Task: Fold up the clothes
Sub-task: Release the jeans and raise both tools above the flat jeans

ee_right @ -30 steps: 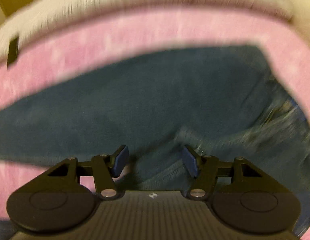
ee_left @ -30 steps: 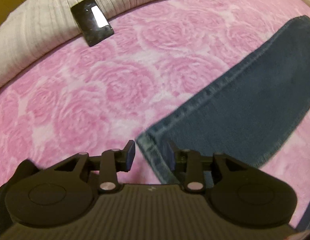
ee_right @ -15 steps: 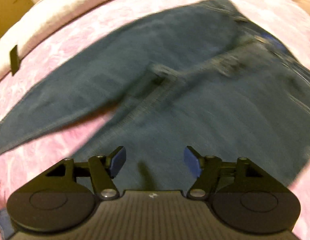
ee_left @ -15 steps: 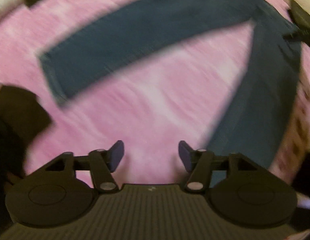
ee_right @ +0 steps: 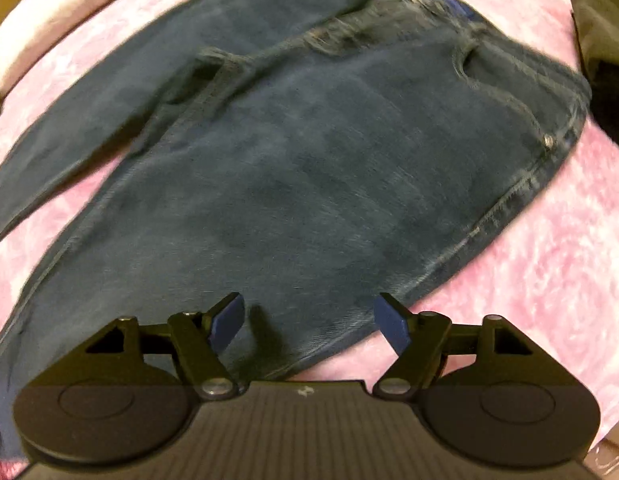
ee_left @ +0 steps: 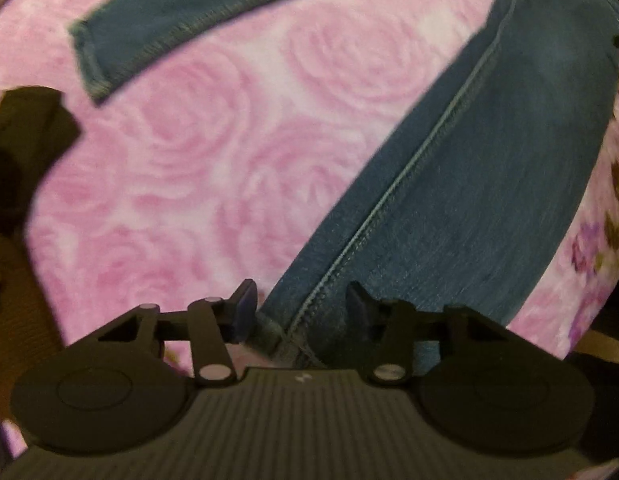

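A pair of dark blue jeans (ee_right: 309,152) lies spread flat on a pink rose-patterned blanket (ee_left: 197,152). In the left wrist view the two legs splay apart: one leg (ee_left: 461,184) runs down to my left gripper (ee_left: 301,304), the other leg's hem (ee_left: 93,64) lies at upper left. My left gripper is open, its jaws either side of the near leg's hem. In the right wrist view my right gripper (ee_right: 309,320) is open and empty, over the jeans' hip edge near the waistband (ee_right: 549,152).
A dark object (ee_left: 25,128) sits at the blanket's left edge in the left wrist view. A dark shape (ee_right: 601,52) lies at the upper right in the right wrist view. The blanket's edge with a floral sheet (ee_left: 601,240) drops off to the right.
My left gripper swung away from the far leg's hem and down to the near leg's hem. My right gripper pulled back from the crotch toward the hip edge. Both stayed open.
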